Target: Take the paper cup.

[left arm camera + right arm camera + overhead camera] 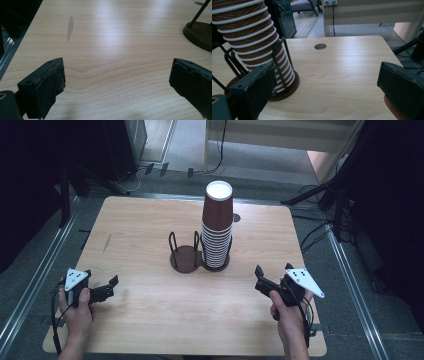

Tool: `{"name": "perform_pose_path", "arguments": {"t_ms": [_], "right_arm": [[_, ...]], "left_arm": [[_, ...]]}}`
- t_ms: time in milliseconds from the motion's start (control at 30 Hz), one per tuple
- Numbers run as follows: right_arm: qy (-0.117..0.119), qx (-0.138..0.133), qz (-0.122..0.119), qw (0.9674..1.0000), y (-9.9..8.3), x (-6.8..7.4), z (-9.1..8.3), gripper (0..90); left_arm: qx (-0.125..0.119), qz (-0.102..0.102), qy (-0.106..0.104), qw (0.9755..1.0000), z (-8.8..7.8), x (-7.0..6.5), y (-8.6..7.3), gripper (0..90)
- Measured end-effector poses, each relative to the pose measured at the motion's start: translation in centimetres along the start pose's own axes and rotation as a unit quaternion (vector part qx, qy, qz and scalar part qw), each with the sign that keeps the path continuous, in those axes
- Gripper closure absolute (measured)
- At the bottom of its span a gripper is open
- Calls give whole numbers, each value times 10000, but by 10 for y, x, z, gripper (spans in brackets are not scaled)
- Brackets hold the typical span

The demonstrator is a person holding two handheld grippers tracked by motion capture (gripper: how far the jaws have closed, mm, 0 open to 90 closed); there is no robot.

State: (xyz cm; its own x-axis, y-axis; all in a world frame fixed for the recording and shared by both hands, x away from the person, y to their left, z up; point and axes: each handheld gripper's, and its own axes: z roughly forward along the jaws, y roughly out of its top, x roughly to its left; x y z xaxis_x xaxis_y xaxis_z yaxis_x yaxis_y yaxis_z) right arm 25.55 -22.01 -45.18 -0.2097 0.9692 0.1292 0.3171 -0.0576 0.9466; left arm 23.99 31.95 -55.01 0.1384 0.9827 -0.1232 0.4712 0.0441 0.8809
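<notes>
Cups (217, 225) stacked upside down in holder (199, 258) stay steady; both tongs, left (111, 286) and right (261, 279), wide open, empty, well apart.

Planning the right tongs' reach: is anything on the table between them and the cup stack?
Nothing visible: bare table lies between the right tongs and the cup stack. The holder's wire posts ring the stack's lower part.
</notes>
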Motion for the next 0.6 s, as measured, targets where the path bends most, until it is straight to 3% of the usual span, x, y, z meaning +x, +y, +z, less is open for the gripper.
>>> {"name": "perform_pose_path", "arguments": {"t_ms": [600], "right_arm": [[236,-60,-268,9993,22,34,17,20]], "left_arm": [[48,41,-52,10000,1,0,1,11]]}}
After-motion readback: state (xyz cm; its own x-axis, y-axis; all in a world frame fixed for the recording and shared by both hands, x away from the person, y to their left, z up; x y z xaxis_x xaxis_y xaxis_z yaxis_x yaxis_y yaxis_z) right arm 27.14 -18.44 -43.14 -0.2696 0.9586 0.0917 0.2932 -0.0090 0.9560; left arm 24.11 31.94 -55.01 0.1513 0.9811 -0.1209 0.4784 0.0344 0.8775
